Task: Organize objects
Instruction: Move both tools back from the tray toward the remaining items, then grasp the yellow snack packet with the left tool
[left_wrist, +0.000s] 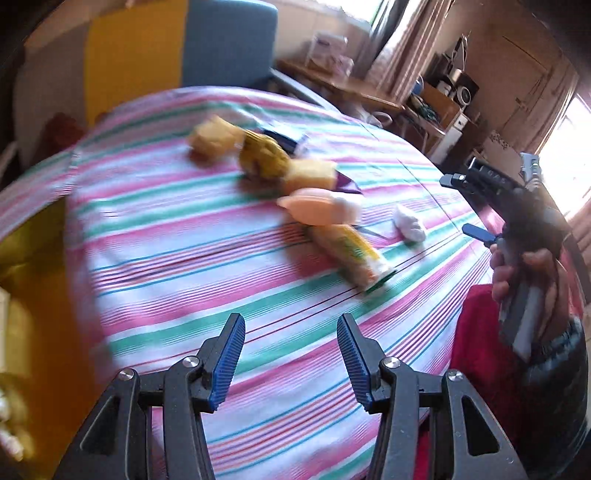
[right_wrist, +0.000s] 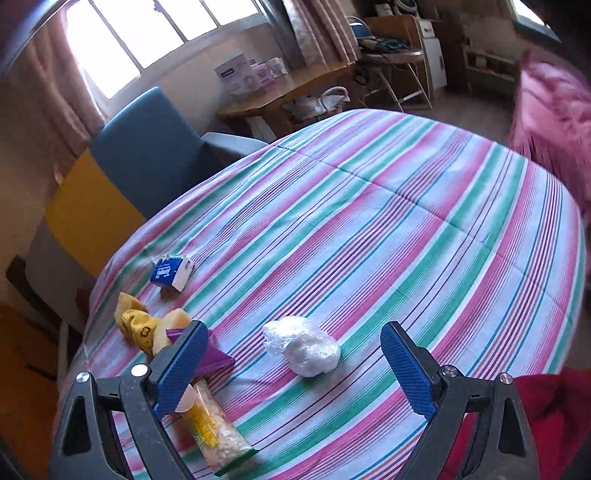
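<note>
Several small items lie on a striped tablecloth (left_wrist: 221, 251). In the left wrist view: a yellow sponge (left_wrist: 212, 140), a yellow crumpled bag (left_wrist: 264, 157), a peach bottle (left_wrist: 317, 206), a long snack packet (left_wrist: 351, 254) and a white plastic bundle (left_wrist: 408, 223). My left gripper (left_wrist: 291, 358) is open and empty, short of the packet. My right gripper (right_wrist: 295, 369) is open and empty, just in front of the white bundle (right_wrist: 306, 345). The right wrist view also shows a blue carton (right_wrist: 171, 271), the yellow bag (right_wrist: 138, 326), a purple piece (right_wrist: 216, 358) and the packet (right_wrist: 214, 428).
A blue chair (right_wrist: 147, 147) stands behind the table's far edge. A wooden side table (right_wrist: 288, 92) with boxes stands by the window. A pink fluffy thing (right_wrist: 554, 122) is at the right. The right gripper and the hand holding it show in the left wrist view (left_wrist: 517, 229).
</note>
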